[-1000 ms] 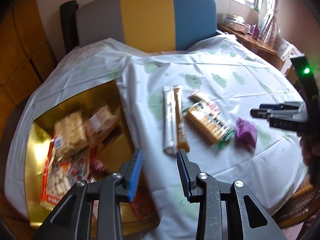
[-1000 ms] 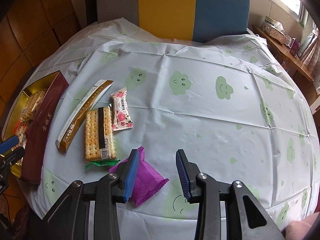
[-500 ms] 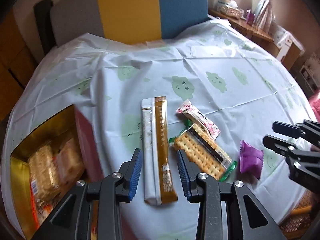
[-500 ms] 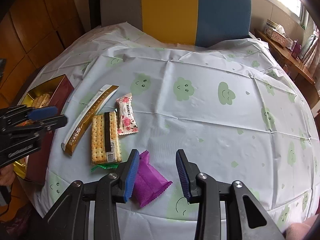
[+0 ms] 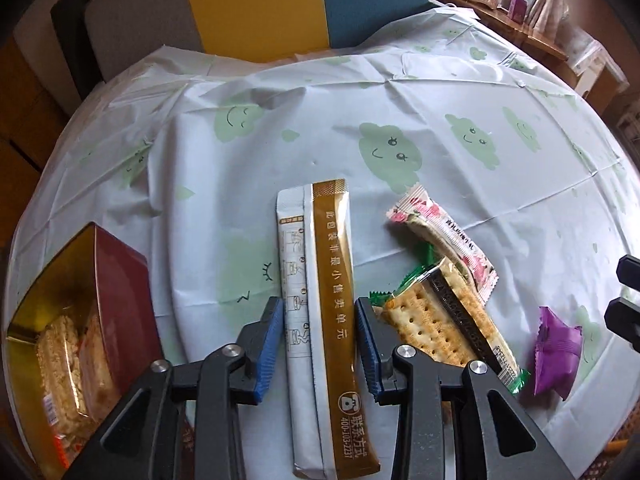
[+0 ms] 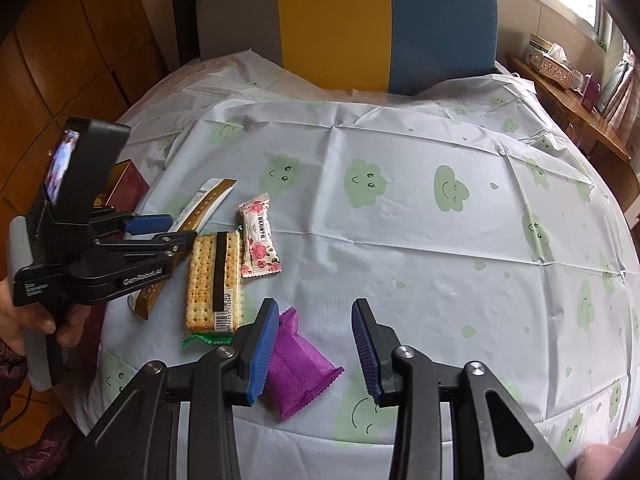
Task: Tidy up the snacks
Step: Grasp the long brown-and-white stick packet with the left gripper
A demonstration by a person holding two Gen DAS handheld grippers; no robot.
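Observation:
A long gold-and-white stick packet (image 5: pixel 324 312) lies on the cloud-print tablecloth. My left gripper (image 5: pixel 320 320) is open and straddles its middle, one finger on each side. A cracker pack (image 5: pixel 444 328) lies right of it, then a pink floral candy packet (image 5: pixel 444 240) and a purple packet (image 5: pixel 556 350). My right gripper (image 6: pixel 312 336) is open and empty, its left finger over the purple packet (image 6: pixel 298 364). The cracker pack (image 6: pixel 214 280), candy (image 6: pixel 259 236) and stick packet (image 6: pixel 200 210) lie ahead left, with my left gripper (image 6: pixel 164 228) over the stick.
A dark red box with a gold inside (image 5: pixel 120 276) holds several wrapped snacks at the table's left edge. A grey, yellow and blue chair back (image 6: pixel 360 20) stands behind the round table. A wooden shelf with tissue boxes (image 6: pixel 560 68) is at the right.
My left gripper has swung from over the red box to the right and down over the stick packet. My right gripper has stayed over the purple packet.

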